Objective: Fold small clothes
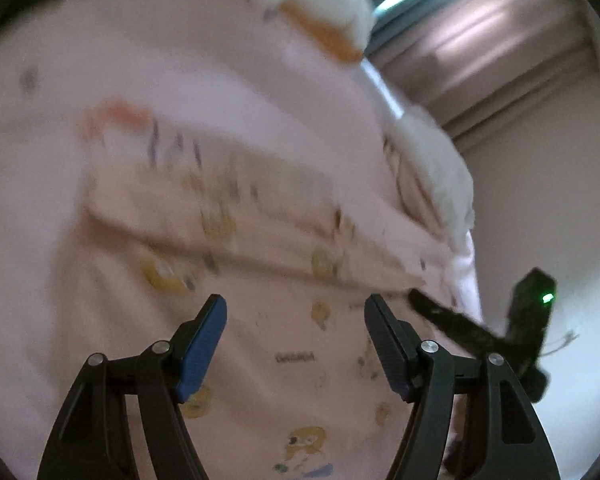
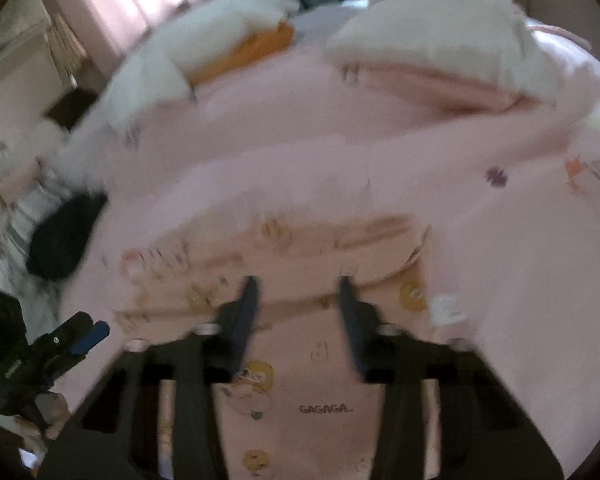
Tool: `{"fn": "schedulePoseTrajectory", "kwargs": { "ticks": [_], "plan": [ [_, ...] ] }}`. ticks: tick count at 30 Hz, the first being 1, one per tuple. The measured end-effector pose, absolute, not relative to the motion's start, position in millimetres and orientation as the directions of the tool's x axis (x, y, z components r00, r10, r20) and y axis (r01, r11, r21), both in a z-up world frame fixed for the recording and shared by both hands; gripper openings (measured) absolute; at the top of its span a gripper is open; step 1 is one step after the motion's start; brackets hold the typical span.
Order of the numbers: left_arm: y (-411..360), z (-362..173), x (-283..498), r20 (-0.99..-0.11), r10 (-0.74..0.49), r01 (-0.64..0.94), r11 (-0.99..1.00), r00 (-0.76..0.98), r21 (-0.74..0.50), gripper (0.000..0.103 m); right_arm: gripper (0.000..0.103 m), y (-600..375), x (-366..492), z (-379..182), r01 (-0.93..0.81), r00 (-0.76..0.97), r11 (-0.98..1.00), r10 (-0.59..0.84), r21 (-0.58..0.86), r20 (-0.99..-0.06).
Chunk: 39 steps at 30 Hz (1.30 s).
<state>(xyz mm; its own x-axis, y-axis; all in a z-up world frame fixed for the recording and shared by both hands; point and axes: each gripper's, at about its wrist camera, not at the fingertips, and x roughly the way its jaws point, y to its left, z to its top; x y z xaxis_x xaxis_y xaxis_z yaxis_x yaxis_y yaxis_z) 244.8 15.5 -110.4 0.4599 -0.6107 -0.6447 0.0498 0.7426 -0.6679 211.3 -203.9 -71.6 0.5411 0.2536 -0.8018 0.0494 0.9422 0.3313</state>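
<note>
While both views are smeared by blur, the left gripper [image 1: 295, 312] hangs over the bed with its jaws spread wide and nothing between them, and the small pink garment [image 1: 260, 240] printed with yellow cartoon figures lies flat on the pink bedspread [image 1: 180, 60] just ahead of and under its fingers. To the right, the right gripper [image 2: 298, 284] is likewise released, its jaws apart above the same garment, whose folded edge lies just beyond the fingertips.
</note>
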Motion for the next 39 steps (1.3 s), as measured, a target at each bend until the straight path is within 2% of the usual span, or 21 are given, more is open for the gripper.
{"fn": "schedulePoseTrajectory", "kwargs": {
  "ticks": [3, 6, 10, 12, 17, 20, 22, 24, 25, 27, 29, 32, 34, 39],
  "plan": [
    [14.4, -128.5, 255.5, -0.626, -0.640, 0.001, 0.700, 0.445, -0.715, 0.070, 0.013, -193.5, 223.3, -94.6, 0.051, 0.498, 0.942, 0.265, 0.332, -0.826],
    [15.1, -121.9, 268.1, -0.620, -0.627, -0.017, 0.697, 0.472, -0.717, 0.070, 0.012, -191.6, 243.5, -99.2, 0.074, 0.520, 0.952, 0.217, 0.297, -0.826],
    [19.4, -112.2, 291.6, -0.609, -0.590, -0.036, 0.702, 0.530, -0.712, 0.070, 0.013, -207.4, 268.2, -99.0, 0.143, 0.545, 0.906, 0.264, 0.399, -0.796],
    [20.3, -109.7, 303.5, -0.617, -0.540, -0.054, 0.726, 0.572, -0.686, 0.070, 0.013, -211.1, 275.3, -98.4, 0.157, 0.554, 0.905, 0.250, 0.395, -0.794],
    [26.7, -108.4, 306.6, -0.664, -0.339, -0.126, 0.827, 0.666, -0.548, 0.070, 0.016, -216.5, 282.5, -98.8, 0.178, 0.580, 0.899, 0.232, 0.400, -0.781],
    [25.0, -97.8, 290.9, -0.663, -0.251, -0.100, 0.891, 0.706, -0.443, 0.070, 0.016, -225.6, 264.3, -94.3, 0.221, 0.618, 0.869, 0.226, 0.442, -0.753],
    [18.3, -80.1, 280.1, -0.653, -0.185, -0.069, 0.937, 0.735, -0.343, 0.070, 0.018, -230.9, 245.9, -88.0, 0.185, 0.656, 0.846, 0.274, 0.501, -0.704],
    [10.4, -66.4, 271.7, -0.624, -0.196, 0.011, 0.958, 0.756, -0.287, 0.070, 0.028, -227.4, 238.7, -84.1, 0.139, 0.630, 0.855, 0.312, 0.499, -0.711],
    [8.1, -65.2, 269.9, -0.624, -0.221, 0.037, 0.955, 0.750, -0.294, 0.070, 0.031, -220.0, 239.0, -84.0, 0.124, 0.587, 0.885, 0.299, 0.448, -0.753],
    [-0.9, -69.6, 273.7, -0.653, -0.341, 0.126, 0.927, 0.676, -0.354, 0.070, 0.032, -206.9, 239.2, -86.9, 0.130, 0.541, 0.939, 0.203, 0.320, -0.816],
    [-9.7, -84.4, 283.1, -0.693, -0.421, 0.168, 0.899, 0.586, -0.404, 0.070, 0.032, -197.0, 240.5, -90.6, 0.097, 0.544, 0.955, 0.185, 0.280, -0.819],
    [-16.4, -101.1, 291.9, -0.743, -0.358, 0.122, 0.927, 0.566, -0.353, 0.070, 0.032, -187.3, 248.7, -97.8, 0.055, 0.536, 0.955, 0.217, 0.291, -0.816],
    [-13.4, -108.5, 297.0, -0.745, -0.349, 0.102, 0.929, 0.569, -0.357, 0.070, 0.032, -183.1, 253.3, -99.9, 0.018, 0.563, 0.960, 0.222, 0.281, -0.796],
    [26.0, -113.2, 309.0, -0.642, -0.380, -0.022, 0.850, 0.665, -0.527, 0.070, 0.031, -195.1, 264.9, -105.9, 0.039, 0.622, 0.936, 0.251, 0.349, -0.742]
  ]
}}
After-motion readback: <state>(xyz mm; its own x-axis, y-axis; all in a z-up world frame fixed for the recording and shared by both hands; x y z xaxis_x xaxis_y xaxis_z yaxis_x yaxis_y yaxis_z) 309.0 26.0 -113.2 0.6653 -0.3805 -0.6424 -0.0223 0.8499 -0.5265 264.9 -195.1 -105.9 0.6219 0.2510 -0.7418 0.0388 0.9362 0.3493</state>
